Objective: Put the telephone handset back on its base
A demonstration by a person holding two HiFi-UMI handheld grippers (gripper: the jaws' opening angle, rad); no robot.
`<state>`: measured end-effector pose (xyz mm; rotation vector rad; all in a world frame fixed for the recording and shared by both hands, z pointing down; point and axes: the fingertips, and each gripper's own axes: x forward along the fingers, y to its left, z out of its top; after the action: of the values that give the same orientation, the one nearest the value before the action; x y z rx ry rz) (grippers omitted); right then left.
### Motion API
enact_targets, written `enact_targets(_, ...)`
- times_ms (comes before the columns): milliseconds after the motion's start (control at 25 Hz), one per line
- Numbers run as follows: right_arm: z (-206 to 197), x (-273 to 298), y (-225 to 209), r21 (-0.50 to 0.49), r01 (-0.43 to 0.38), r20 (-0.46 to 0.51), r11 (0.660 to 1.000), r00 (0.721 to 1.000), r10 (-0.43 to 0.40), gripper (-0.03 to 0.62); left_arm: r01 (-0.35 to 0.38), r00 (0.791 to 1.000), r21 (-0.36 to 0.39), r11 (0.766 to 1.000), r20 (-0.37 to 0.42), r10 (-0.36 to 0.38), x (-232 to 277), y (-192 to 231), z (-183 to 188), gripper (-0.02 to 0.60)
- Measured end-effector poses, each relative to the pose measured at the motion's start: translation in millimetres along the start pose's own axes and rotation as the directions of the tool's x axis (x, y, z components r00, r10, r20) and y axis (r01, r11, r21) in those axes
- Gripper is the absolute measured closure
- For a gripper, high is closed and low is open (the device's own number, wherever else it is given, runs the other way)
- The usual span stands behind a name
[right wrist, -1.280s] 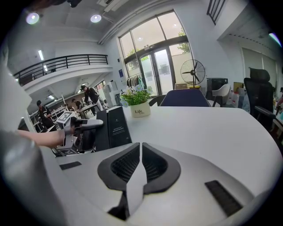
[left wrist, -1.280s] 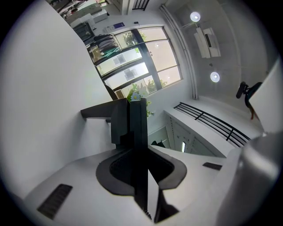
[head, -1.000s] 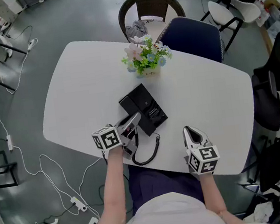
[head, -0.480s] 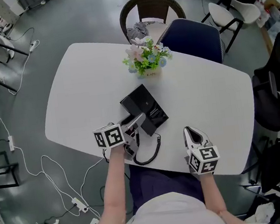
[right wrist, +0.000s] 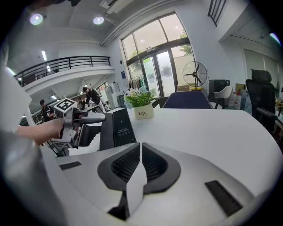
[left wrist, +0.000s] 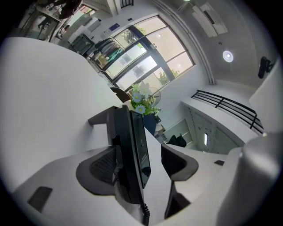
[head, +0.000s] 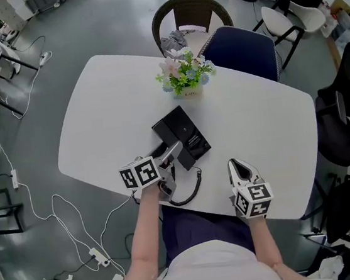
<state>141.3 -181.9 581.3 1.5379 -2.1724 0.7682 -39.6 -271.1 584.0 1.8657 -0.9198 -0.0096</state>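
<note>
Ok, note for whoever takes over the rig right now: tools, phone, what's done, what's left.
Left tool: jaws have just been opening and are now wide; the handset is between them, not gripped.
Right tool: shut, empty, by the table's near edge.
Handset lies along the base's left side, apparently seated.
Done: handset placed and released.
Left: draw the left tool back, check seating.

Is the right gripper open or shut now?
Shut. The right gripper has its two pads pressed together, with nothing between them.
</note>
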Motion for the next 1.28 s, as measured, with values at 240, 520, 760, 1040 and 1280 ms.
enact_targets(240,2.1,-0.5,4.5,-0.006,-0.013,0.005,1.000,1.000,0.013,0.554,-0.029,1.000,-0.009,1.000,0.006,0.029,-12.1,2.8,-2.4,0.264)
enact_targets(520,1.7,0.2,7.9,-0.011,-0.014,0.010,1.000,1.000,0.015,0.554,-0.037,0.999,-0.017,0.999,0.001,0.037,-13.4,8.8,-7.0,0.342)
enact_targets(760,0.4,-1.0,9.5,-0.014,-0.007,0.006,1.000,1.000,0.007,0.554,-0.085,0.996,-0.015,0.996,-0.011,0.085,-11.2,19.5,-7.9,0.473)
enact_targets(1040,-2.8,-2.9,12.1,-0.020,-0.001,-0.001,1.000,1.000,0.001,0.554,-0.006,1.000,-0.057,0.998,0.015,0.007,-8.3,15.7,-7.6,0.502)
enact_targets(1280,-5.7,-3.2,14.3,-0.027,0.000,-0.010,1.000,1.000,0.000,0.554,0.103,0.990,-0.089,0.991,0.108,-0.093,-12.4,16.3,-7.3,0.509)
